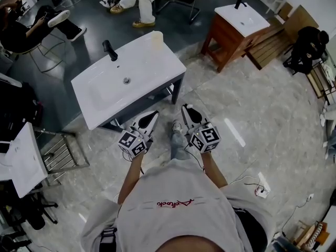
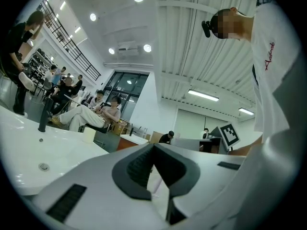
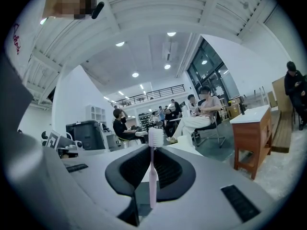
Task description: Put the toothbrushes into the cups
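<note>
A slim pale-pink plastic toothbrush [image 3: 152, 171] stands upright with its white bristled head on top, clamped in the right tool [image 3: 152, 146] between ribbed black pads set in smooth grey shells. The left tool [image 2: 153, 147] has its jaws together at the tips. A pale sliver shows in the gap below them, too unclear to name.

One short cream cylindrical cup [image 1: 157, 39] sits at the far corner of the glossy white rectangular basin counter [image 1: 105, 96]. On the counter's far side stands a bent matte-black faucet [image 1: 109, 50]. A second, brown wooden vanity with a white top [image 1: 231, 33] stands well apart.

That makes one toothbrush clearly seen, one cup and two tools, each with one cube of black-and-white square markers.

Both bare forearms reach forward from the grey-shirted torso. They hold the left tool [image 1: 151, 117] and right tool [image 1: 187, 110] level and side by side above the veined marble floor [image 1: 247, 104], near the counter's front edge.
</note>
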The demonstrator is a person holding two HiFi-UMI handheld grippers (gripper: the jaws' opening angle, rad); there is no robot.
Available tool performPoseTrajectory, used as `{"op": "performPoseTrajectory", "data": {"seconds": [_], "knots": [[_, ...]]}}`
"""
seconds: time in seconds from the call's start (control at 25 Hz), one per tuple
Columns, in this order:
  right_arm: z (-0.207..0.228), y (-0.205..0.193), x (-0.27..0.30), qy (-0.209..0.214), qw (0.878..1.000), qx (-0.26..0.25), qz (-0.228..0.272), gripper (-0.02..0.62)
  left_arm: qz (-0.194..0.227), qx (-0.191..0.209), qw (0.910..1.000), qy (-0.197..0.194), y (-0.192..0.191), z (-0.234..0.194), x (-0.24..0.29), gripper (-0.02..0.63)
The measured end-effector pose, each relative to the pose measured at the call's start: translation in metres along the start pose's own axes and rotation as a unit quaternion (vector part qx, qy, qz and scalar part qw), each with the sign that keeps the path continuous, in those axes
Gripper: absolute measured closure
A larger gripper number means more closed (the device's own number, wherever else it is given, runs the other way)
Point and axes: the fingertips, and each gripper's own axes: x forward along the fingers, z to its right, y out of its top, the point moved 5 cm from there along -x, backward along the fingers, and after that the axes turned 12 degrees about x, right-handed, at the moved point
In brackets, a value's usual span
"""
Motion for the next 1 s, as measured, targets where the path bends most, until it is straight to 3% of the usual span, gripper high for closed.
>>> {"op": "performPoseTrajectory", "data": {"seconds": [1.0], "knots": [[0.129, 0.095, 0.181, 0.053, 0.999, 0.009, -0.009, 0.574, -0.004, 0.013, 0.9988, 0.046, 0.038, -0.145, 0.168, 0.597]]}}
